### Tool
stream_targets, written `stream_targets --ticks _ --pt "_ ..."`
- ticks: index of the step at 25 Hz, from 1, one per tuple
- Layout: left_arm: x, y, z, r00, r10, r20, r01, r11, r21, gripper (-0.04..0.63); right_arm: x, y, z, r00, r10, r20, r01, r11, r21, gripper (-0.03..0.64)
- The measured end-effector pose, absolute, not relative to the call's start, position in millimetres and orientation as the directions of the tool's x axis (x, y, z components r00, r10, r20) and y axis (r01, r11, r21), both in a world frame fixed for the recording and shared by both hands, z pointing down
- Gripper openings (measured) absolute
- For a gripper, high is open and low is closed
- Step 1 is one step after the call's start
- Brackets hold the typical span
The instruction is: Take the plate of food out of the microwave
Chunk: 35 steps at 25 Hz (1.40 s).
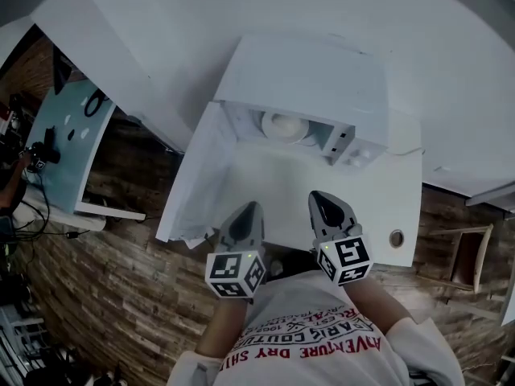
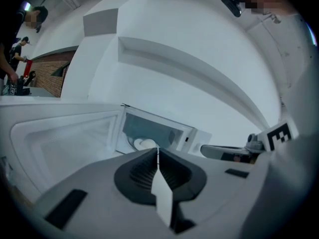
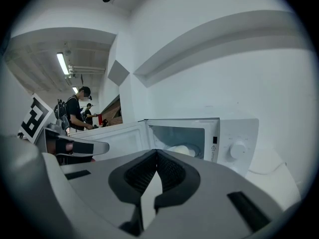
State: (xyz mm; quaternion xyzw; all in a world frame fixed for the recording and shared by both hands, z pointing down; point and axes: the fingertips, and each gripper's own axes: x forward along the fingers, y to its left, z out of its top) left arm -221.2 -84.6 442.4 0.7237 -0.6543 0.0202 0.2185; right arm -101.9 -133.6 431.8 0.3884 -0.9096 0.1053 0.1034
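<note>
A white microwave [image 1: 322, 79] stands on a white counter [image 1: 386, 199] with its door [image 1: 201, 183] swung open to the left. Inside, on the turntable, sits a white plate of pale food [image 1: 283, 125], also seen as the plate [image 2: 144, 143] and the plate [image 3: 182, 150] in the gripper views. My left gripper [image 1: 256, 206] and right gripper [image 1: 315, 194] hover side by side above the counter's near edge, in front of the opening and apart from the plate. The left gripper [image 2: 158, 149] is shut and holds nothing. The right gripper [image 3: 156, 152] is also shut and holds nothing.
The microwave's control panel with a round knob [image 3: 238, 149] is right of the opening. A small round fitting [image 1: 396, 237] sits at the counter's right front. A light blue table [image 1: 68, 147] stands left on the wood floor, a wooden chair [image 1: 467, 256] right. People [image 3: 75, 111] stand far behind.
</note>
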Motion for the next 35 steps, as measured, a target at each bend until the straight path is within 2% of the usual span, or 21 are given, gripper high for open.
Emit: stream_targets --ticks 15,25,27,31,34,35 --pt "-207.7 -194.7 470.4 0.146 -0.913 0.38 -0.973 -0.062 0.224 0.014 -101.9 -221.9 452.6 -0.708 -0.64 0.298 -0.693 0.711 -0.121 0.009" --pt "-215.3 -238.3 525.7 0.224 -0.838 0.497 -0.959 -0.101 0.263 0.013 -103.8 -260.2 472.0 -0.639 -0.687 0.346 -0.755 0.645 -0.115 0.01" --pt "-218.3 -245.4 536.9 0.249 -0.827 0.504 -0.947 -0.099 0.305 0.013 -107.2 -262.4 476.9 -0.629 -0.69 0.358 -0.763 0.636 -0.114 0.011" --pt "-215.5 -258.0 554.3 0.349 -0.803 0.484 -0.857 -0.064 0.512 0.014 -110.9 -263.8 485.9 -0.606 -0.698 0.382 -0.78 0.616 -0.111 0.011" --pt "-217.2 -268.1 563.0 0.355 -0.802 0.481 -0.838 -0.045 0.544 0.02 -110.9 -264.1 490.7 -0.587 -0.707 0.394 -0.794 0.599 -0.108 0.011" --pt "-217.0 -272.3 565.6 0.359 -0.801 0.479 -0.832 -0.042 0.554 0.051 -110.9 -264.5 492.3 -0.582 -0.709 0.398 -0.797 0.595 -0.106 0.01"
